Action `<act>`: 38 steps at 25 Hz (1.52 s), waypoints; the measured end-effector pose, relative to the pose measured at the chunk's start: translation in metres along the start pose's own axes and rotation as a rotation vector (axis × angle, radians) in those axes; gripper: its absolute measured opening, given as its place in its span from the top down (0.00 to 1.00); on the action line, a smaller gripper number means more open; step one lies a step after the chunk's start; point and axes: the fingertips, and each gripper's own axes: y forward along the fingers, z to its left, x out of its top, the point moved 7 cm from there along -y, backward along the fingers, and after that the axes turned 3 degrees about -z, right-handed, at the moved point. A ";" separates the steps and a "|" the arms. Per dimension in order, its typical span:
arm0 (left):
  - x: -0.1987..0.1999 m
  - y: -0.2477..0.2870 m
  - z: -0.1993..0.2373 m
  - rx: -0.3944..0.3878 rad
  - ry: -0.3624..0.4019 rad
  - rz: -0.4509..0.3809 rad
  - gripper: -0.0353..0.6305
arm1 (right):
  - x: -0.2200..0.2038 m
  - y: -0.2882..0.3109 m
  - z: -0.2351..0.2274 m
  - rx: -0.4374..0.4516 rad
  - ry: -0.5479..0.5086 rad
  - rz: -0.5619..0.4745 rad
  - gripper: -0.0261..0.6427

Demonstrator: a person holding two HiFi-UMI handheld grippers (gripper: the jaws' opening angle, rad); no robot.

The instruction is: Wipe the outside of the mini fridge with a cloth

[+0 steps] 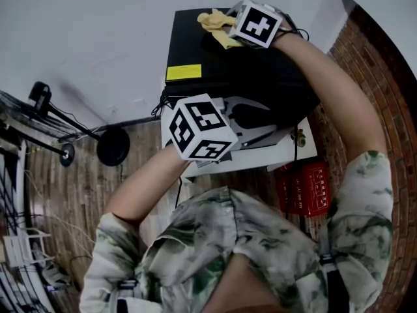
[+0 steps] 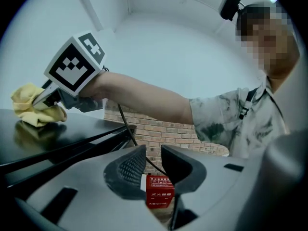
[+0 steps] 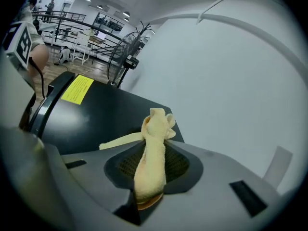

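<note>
The black mini fridge (image 1: 202, 51) stands against the white wall, with a yellow sticker (image 1: 183, 72) on its top. My right gripper (image 1: 228, 32) is at the far edge of the top, shut on a yellow cloth (image 1: 217, 23) that rests on the surface. In the right gripper view the cloth (image 3: 154, 148) runs between the jaws and spills forward onto the fridge top (image 3: 96, 114). My left gripper (image 1: 244, 117) hovers by the fridge's near side, jaws a little apart and empty. From the left gripper view, the left gripper (image 2: 153, 165) faces the right gripper (image 2: 48, 97) and the cloth (image 2: 33, 107).
A red box (image 1: 305, 188) lies on the floor to the right, below a white board (image 1: 287, 152). A brick wall (image 1: 365, 51) is at the right. A black stand with a round base (image 1: 113, 145) and wire racks (image 1: 19, 253) are at the left.
</note>
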 end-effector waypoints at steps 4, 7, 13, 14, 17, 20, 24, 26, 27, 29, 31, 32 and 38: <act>0.002 0.016 0.000 -0.022 -0.001 0.004 0.80 | -0.039 -0.011 -0.015 -0.019 0.040 0.054 0.81; 0.004 0.029 -0.001 -0.035 0.004 0.007 0.80 | -0.067 -0.022 -0.027 -0.039 0.065 0.086 0.81; 0.006 0.054 -0.002 -0.045 0.004 0.011 0.80 | -0.111 -0.047 -0.047 -0.078 0.090 0.133 0.81; 0.007 0.058 -0.002 -0.046 0.003 0.010 0.80 | -0.119 -0.050 -0.049 -0.082 0.093 0.141 0.81; 0.007 0.070 -0.003 -0.043 0.004 0.013 0.80 | -0.144 -0.058 -0.054 -0.092 0.110 0.161 0.81; 0.008 0.080 -0.004 -0.033 0.006 0.016 0.80 | -0.166 -0.065 -0.057 -0.099 0.133 0.165 0.81; 0.009 0.094 -0.005 -0.013 0.006 0.011 0.80 | -0.186 -0.072 -0.062 -0.108 0.161 0.137 0.81; 0.010 0.103 -0.006 0.002 0.007 0.005 0.80 | -0.193 -0.078 -0.064 -0.113 0.171 0.099 0.81; 0.010 0.107 -0.007 0.012 0.008 0.003 0.80 | -0.194 -0.081 -0.065 -0.114 0.174 0.070 0.81; 0.011 0.116 -0.008 0.033 0.007 -0.004 0.80 | -0.196 -0.089 -0.066 -0.116 0.183 0.008 0.81; 0.011 0.124 -0.010 0.049 0.004 -0.016 0.79 | -0.199 -0.101 -0.069 -0.126 0.197 -0.050 0.81; 0.012 0.128 -0.011 0.057 0.007 -0.021 0.80 | -0.201 -0.108 -0.071 -0.138 0.203 -0.079 0.81; 0.001 0.147 -0.027 0.080 0.028 -0.025 0.80 | -0.225 -0.152 -0.079 -0.235 0.268 -0.209 0.81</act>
